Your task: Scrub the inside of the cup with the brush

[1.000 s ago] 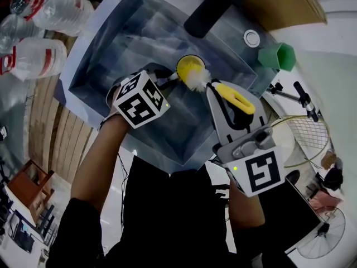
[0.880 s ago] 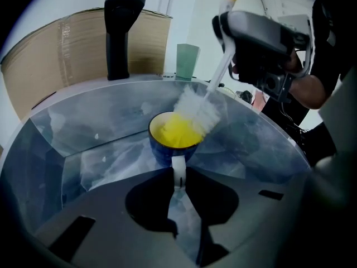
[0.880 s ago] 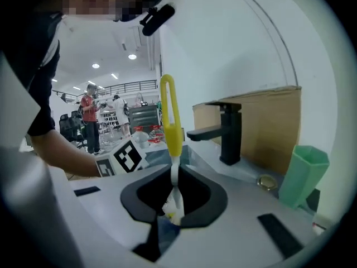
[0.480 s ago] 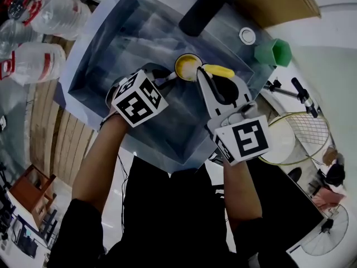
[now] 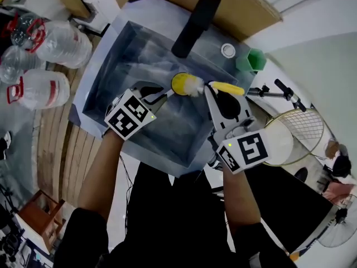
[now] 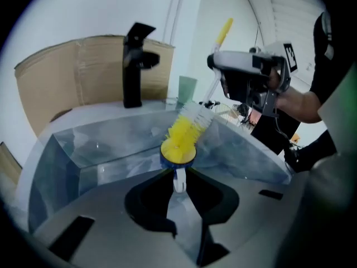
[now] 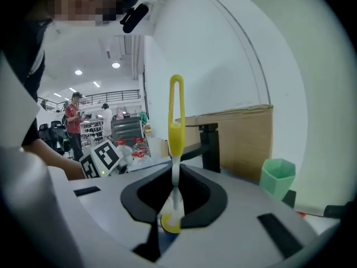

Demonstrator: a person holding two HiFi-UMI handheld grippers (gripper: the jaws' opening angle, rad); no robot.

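One sink point(image 5: 111, 77) lay below, with one black faucet point(image 5: 192, 24) at its 12 o'clock. One yellow cup point(image 5: 179, 82) was inside the sink, toward the faucet end. The left gripper point(image 5: 162, 94) pinched it from 7 o'clock by its white handle, jaws opening with the handle between them. One brush point(image 5: 226, 87) reached in from 3 o'clock, its bristles in the cup's mouth. The right gripper point(image 5: 218, 92) had its two jaws pressed on the brush's thin shaft, the yellow looped handle standing beyond them. One green beaker point(image 5: 249, 60) stood at the sink's 2 o'clock corner. Three bottles point(image 5: 61, 41) lay at 10 o'clock, and one racket point(image 5: 298, 133) at 3 o'clock.
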